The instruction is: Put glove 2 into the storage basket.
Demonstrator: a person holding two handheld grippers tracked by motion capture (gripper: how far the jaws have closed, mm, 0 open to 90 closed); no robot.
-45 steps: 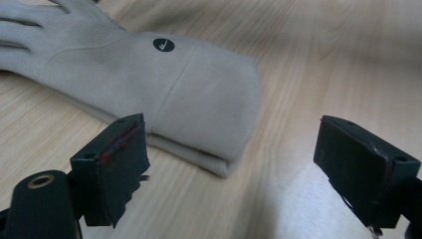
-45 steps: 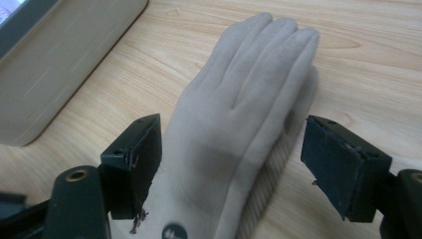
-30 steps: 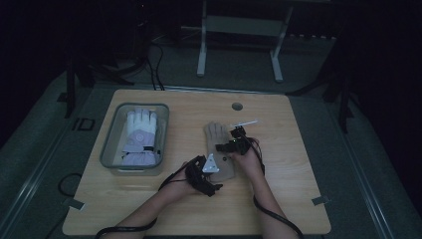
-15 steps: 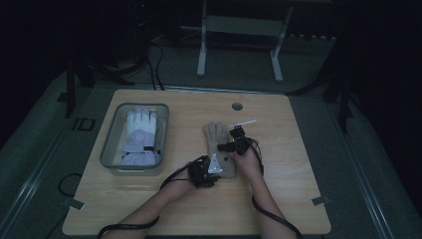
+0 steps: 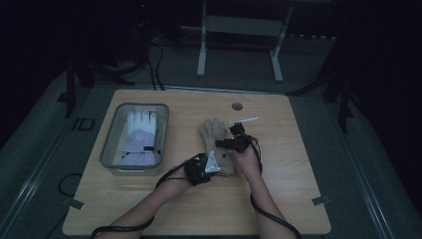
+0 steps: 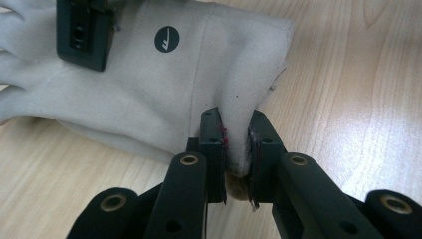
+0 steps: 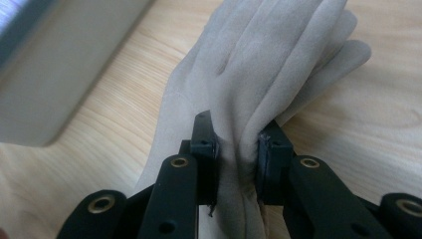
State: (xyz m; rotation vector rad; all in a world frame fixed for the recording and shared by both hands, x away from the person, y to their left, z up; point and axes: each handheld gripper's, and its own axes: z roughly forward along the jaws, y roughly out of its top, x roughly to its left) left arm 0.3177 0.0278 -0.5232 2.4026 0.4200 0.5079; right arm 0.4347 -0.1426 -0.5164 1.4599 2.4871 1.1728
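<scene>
A beige glove (image 5: 214, 130) lies flat at the middle of the wooden table (image 5: 288, 179), fingers pointing away from the person. In the left gripper view the glove (image 6: 149, 84) shows a round dark logo, and my left gripper (image 6: 236, 149) is shut on a pinched fold of its cuff. My right gripper (image 7: 236, 144) is shut on bunched fabric of the glove (image 7: 268, 55) just below the fingers. In the high view the left gripper (image 5: 219, 167) sits at the cuff end and the right gripper (image 5: 225, 144) at the glove's right side.
A clear plastic bin (image 5: 107, 147) stands on the left of the table with a white and lavender glove (image 5: 139, 134) inside; its wall (image 7: 59, 64) appears beside the beige glove. A small round hole (image 5: 237, 106) is near the table's far edge.
The left gripper has edged slightly toward the glove's cuff. The right gripper and the glove have hardly moved.
</scene>
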